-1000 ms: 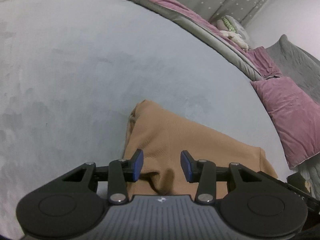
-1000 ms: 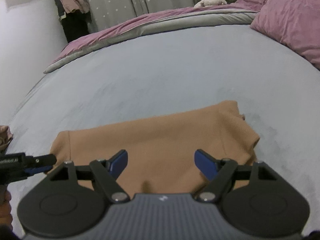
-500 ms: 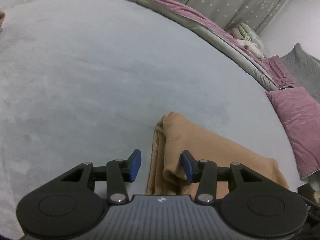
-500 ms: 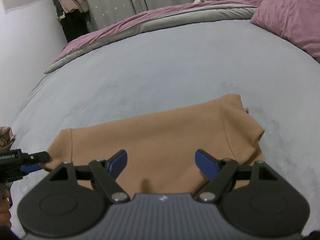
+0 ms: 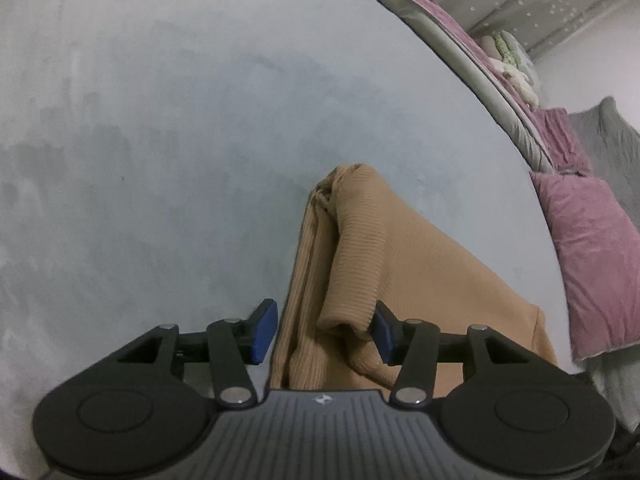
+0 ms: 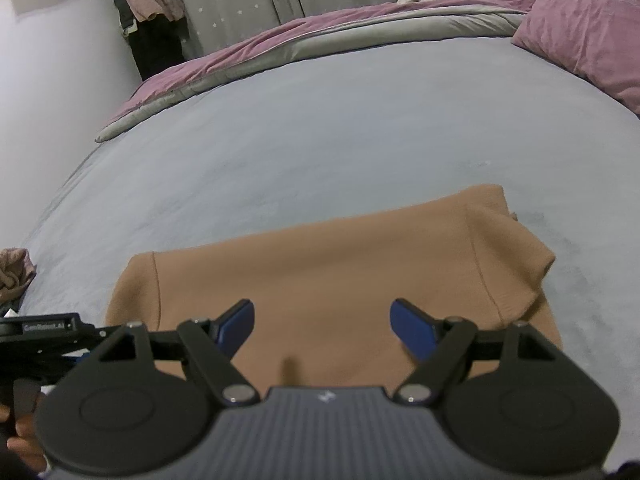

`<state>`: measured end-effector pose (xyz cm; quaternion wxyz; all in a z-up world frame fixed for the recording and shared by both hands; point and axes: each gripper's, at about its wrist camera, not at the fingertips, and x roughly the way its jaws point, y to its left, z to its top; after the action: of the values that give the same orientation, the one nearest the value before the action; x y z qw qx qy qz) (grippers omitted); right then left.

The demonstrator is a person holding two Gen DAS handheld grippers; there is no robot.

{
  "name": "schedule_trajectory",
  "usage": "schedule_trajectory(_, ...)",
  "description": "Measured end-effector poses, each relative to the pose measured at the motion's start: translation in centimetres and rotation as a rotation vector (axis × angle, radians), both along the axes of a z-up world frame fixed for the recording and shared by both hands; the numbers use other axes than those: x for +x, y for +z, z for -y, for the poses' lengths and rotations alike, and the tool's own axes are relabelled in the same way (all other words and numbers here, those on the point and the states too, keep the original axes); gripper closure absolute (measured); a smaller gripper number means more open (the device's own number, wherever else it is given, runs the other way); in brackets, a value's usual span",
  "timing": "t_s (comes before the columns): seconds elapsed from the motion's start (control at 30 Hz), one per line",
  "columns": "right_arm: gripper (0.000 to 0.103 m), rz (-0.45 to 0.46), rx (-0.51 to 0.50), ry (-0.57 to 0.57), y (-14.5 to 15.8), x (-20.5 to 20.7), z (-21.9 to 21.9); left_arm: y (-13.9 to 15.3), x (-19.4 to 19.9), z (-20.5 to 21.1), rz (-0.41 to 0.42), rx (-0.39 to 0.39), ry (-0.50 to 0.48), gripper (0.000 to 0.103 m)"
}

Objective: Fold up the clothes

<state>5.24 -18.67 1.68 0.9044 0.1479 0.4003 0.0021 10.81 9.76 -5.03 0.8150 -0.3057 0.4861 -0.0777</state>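
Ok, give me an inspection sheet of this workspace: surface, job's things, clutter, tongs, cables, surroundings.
Surface: grey bedspread, smooth, mostly bare.
Job's things: tan ribbed garment lying folded flat near the front edge; its layered end shows in the left wrist view.
Clutter: crumpled brownish cloth at the bed's left edge.
Tongs: left tongs opening, garment fold between the pads, not pinched; right tongs open wide over the garment, holding nothing.
Cables: nothing seen.
Surroundings: pink pillow, pink-and-grey duvet along the far side, starred grey curtains, clothes hanging by the wall.
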Motion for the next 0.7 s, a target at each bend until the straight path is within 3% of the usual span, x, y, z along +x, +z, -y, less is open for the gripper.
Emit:
schedule_trajectory(0.23, 0.025, 0.001, 0.006, 0.02, -0.2, 0.1, -0.4, 0.3, 0.1, 0.0, -0.002, -0.016, -0.023, 0.052)
schedule_trajectory(0.37, 0.025, -0.006, 0.005, 0.035, -0.4, 0.5, -0.8, 1.0, 0.2, 1.9, 0.022, 0.077, -0.108, 0.045)
schedule_trajectory(0.5, 0.025, -0.011, 0.007, 0.038, -0.6, 0.6, -1.0, 0.7, 0.7, 3.2, 0.022, 0.15, -0.129, 0.043)
schedule_trajectory(0.6, 0.025, -0.017, 0.007, 0.043, -0.8, 0.6, -1.1, 0.2, 0.7, 2.3, 0.005, 0.097, -0.077, 0.043)
schedule_trajectory(0.7, 0.025, -0.022, 0.003, 0.049, -0.9, 0.7, -1.2, -0.6, 0.3, 0.3, -0.028, -0.035, 0.027, 0.045)
